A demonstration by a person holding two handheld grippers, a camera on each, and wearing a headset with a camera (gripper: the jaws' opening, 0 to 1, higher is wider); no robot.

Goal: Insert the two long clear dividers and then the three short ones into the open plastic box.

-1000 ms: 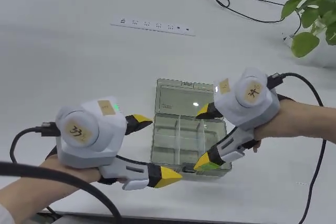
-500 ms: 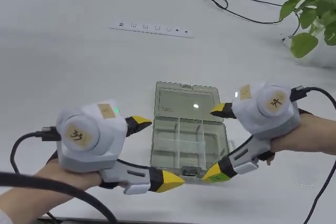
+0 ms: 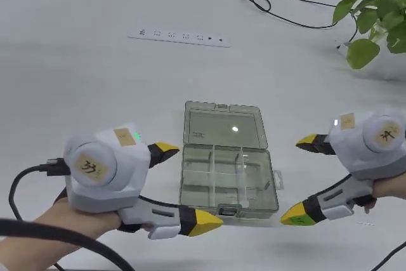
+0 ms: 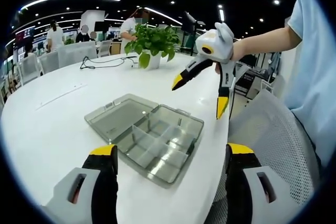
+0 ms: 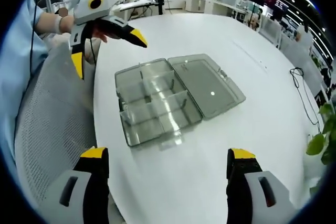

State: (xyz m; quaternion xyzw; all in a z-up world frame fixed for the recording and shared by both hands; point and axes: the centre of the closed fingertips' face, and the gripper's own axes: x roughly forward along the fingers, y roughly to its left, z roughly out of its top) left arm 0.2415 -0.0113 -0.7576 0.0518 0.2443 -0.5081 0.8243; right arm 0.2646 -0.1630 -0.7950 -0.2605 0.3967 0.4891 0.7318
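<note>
left claw (image 3: 193,184), right claw (image 3: 295,180) open, empty, flanking smoky clear plastic box (image 3: 183,182); clear dividers (image 3: 243,172) look seated; press proud edges straight down.

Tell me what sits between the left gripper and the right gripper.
The open plastic box lies on the white table between the left gripper and the right gripper, both open. The head view shows it.

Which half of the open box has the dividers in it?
The nearer tray half, crossed by clear dividers; the lid beyond it lies flat and undivided.
</note>
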